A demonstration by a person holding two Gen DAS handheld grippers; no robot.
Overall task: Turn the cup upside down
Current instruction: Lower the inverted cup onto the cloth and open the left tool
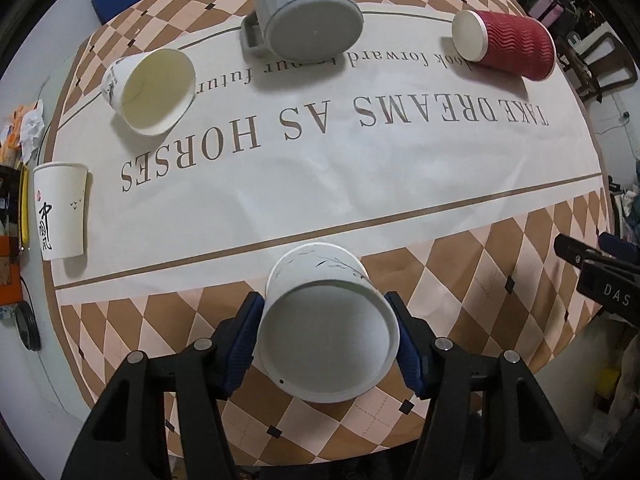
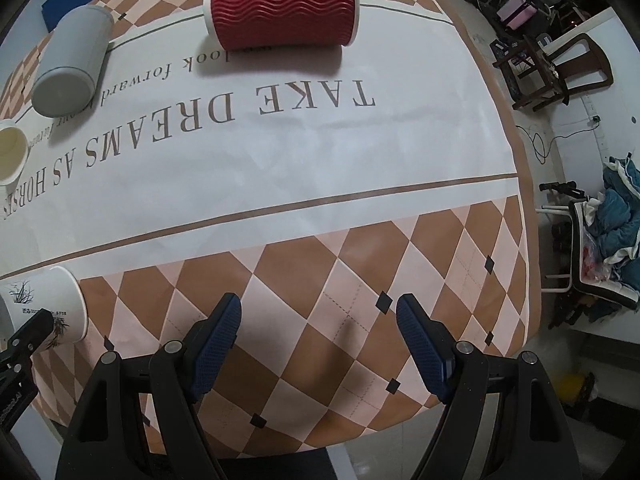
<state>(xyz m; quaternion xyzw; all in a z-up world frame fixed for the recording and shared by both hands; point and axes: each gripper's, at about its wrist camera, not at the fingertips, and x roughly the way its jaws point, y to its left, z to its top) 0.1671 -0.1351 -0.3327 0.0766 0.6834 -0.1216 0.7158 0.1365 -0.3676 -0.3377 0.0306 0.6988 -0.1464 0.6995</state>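
Observation:
My left gripper (image 1: pixel 325 330) is shut on a white paper cup (image 1: pixel 328 320) with a dark plant print, its base turned toward the camera and its mouth down toward the table. The same cup shows at the left edge of the right wrist view (image 2: pixel 48 304), mouth on or near the cloth. My right gripper (image 2: pixel 319 320) is open and empty above the checkered front part of the tablecloth (image 2: pixel 360 280).
A grey mug (image 1: pixel 304 12) and a red ribbed cup (image 1: pixel 506 42) lie at the far side. One white cup (image 1: pixel 152 90) lies on its side at left, another (image 1: pixel 60 210) near the left edge. Chairs (image 2: pixel 560 68) stand beyond the table's right edge.

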